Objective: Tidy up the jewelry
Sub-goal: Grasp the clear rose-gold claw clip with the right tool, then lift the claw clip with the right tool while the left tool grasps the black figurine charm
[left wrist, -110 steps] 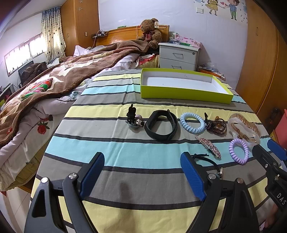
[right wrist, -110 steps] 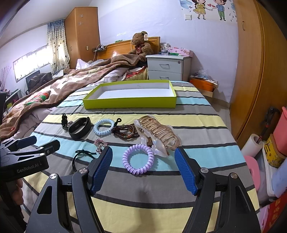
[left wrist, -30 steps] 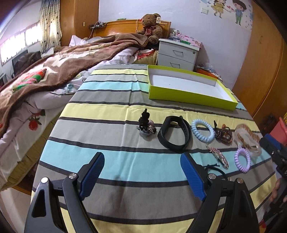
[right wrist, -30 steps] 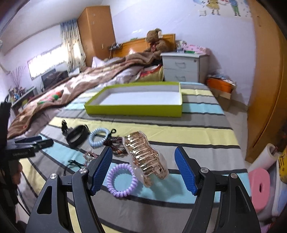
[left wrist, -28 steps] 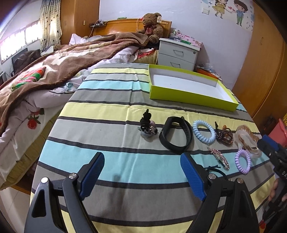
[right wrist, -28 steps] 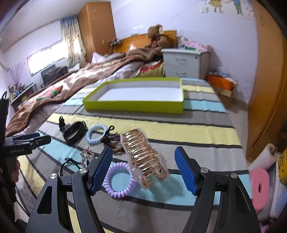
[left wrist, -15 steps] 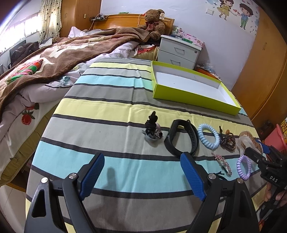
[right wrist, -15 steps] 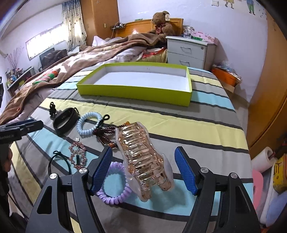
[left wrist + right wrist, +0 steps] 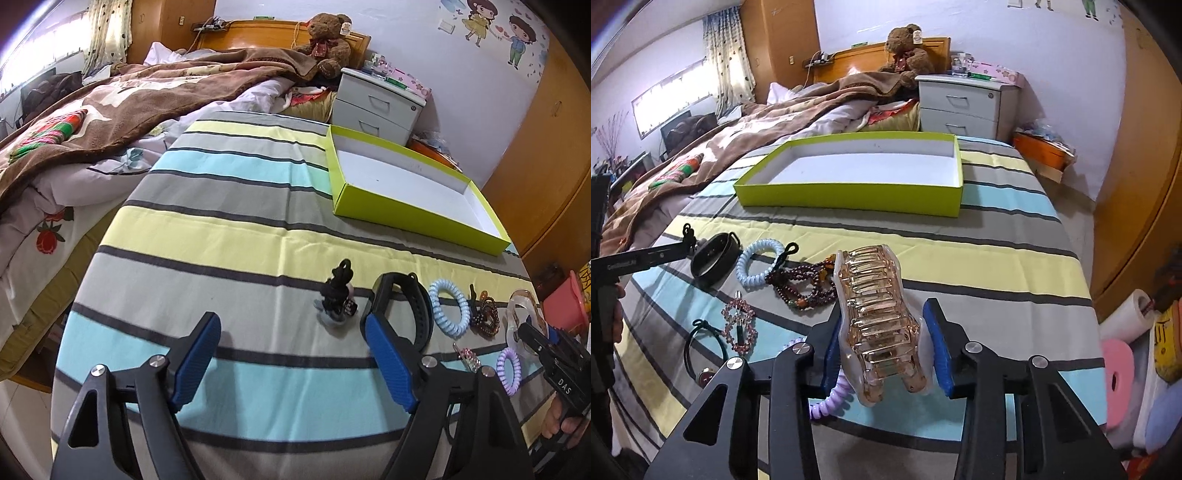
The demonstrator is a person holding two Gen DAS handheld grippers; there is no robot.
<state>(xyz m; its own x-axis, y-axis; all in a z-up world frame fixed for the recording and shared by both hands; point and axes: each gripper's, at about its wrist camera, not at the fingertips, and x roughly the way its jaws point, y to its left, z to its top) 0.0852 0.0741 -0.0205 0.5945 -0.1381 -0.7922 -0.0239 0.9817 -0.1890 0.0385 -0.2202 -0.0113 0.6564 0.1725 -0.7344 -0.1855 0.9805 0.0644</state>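
Your right gripper [image 9: 882,345] jaws just closing around the amber hair claw [image 9: 877,314] at lower centre, pads touching it, left gripper [image 9: 291,360] jaws wide, nothing between them

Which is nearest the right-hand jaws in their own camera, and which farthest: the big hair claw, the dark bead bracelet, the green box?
1. Hair claw: between the jaws.
2. Bead bracelet: just beyond, to the left.
3. Green box: farthest, across the striped cloth.

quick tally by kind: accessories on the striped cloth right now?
Coil hair ties: 2, light blue and purple
Black items: 3, wristband, small clip, thin elastic
Bead bracelets: 1
Rhinestone clips: 1
Claw clips: 1, amber, between the right claw's pads
Total: 8
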